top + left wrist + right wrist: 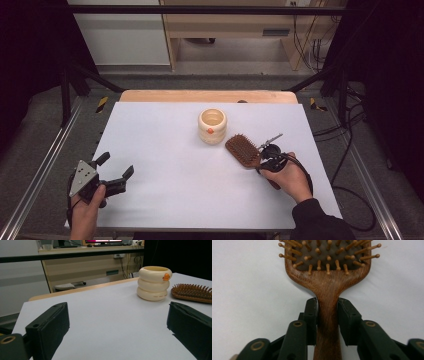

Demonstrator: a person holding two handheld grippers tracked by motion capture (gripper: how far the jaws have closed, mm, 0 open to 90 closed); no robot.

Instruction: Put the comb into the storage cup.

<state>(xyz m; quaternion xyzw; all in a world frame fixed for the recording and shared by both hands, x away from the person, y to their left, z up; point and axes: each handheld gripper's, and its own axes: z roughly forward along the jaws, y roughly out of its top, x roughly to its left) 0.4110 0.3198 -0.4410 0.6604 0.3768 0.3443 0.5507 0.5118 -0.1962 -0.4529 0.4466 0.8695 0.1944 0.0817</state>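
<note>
A wooden paddle hairbrush (242, 150) lies bristles up on the white table sheet (165, 150), right of centre. My right gripper (265, 160) sits at its handle. In the right gripper view the two black jaws flank the brush's (329, 287) narrow neck very closely, with hardly any gap, and my right gripper (327, 302) does not visibly squeeze it. A cream ringed cup (212, 126) with an orange spot stands upright just left of the brush head. My left gripper (116, 165) rests at the near left with its jaws wide apart and nothing between them. Its own view (117, 322) faces the cup (154, 283) and the brush (192, 291).
The wooden table edge (207, 95) runs along the far side of the sheet. Metal rails (45, 165) border the table left and right, and cables (350, 190) hang at the right. Wooden furniture (235, 25) stands beyond the table.
</note>
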